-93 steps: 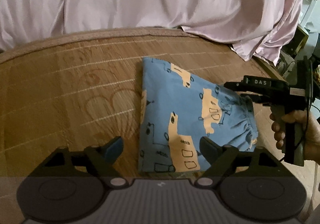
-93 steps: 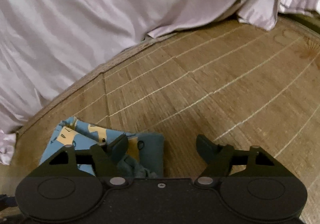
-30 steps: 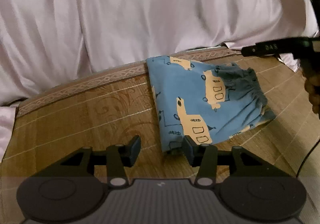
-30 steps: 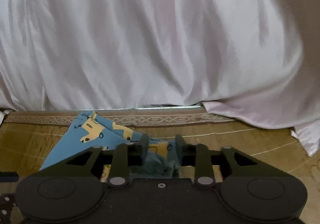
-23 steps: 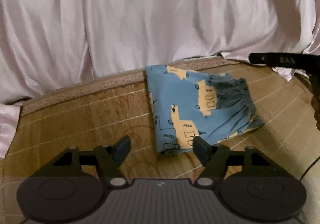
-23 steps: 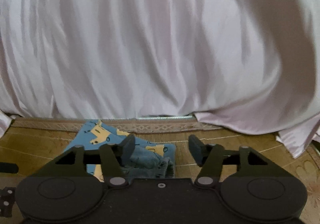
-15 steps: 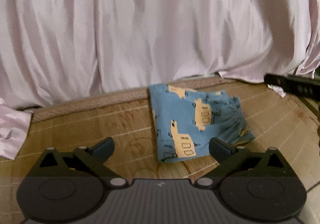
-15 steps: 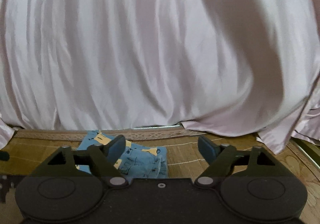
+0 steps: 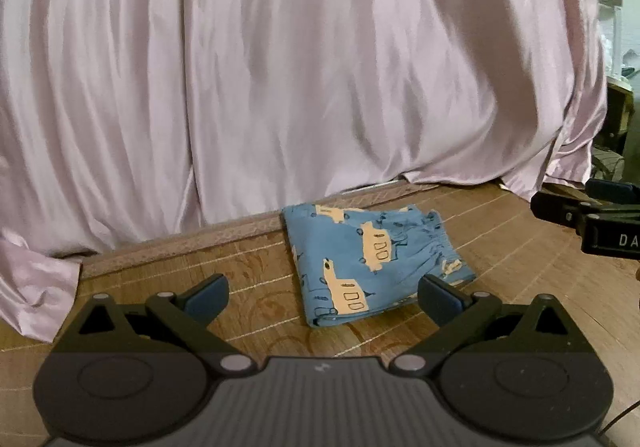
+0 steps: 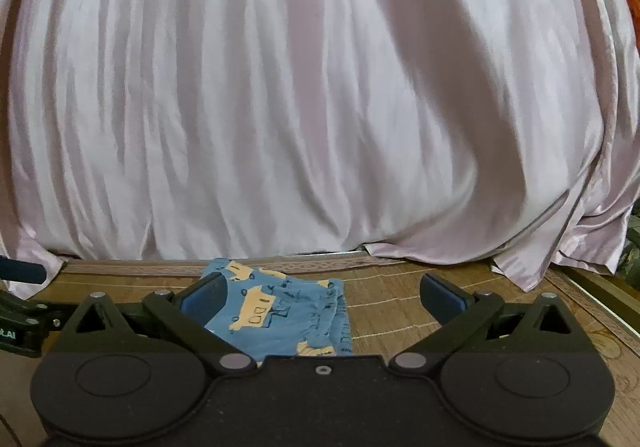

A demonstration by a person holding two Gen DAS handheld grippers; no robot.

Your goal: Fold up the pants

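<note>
My grippers, left and right, gape empty; the folded pants could unfold if I snag them.

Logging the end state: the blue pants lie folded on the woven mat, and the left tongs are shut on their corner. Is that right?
Not quite. The blue pants do lie folded on the woven mat, but the left tongs are open and hold nothing; the left wrist view shows both fingers spread wide, clear of the cloth.
</note>
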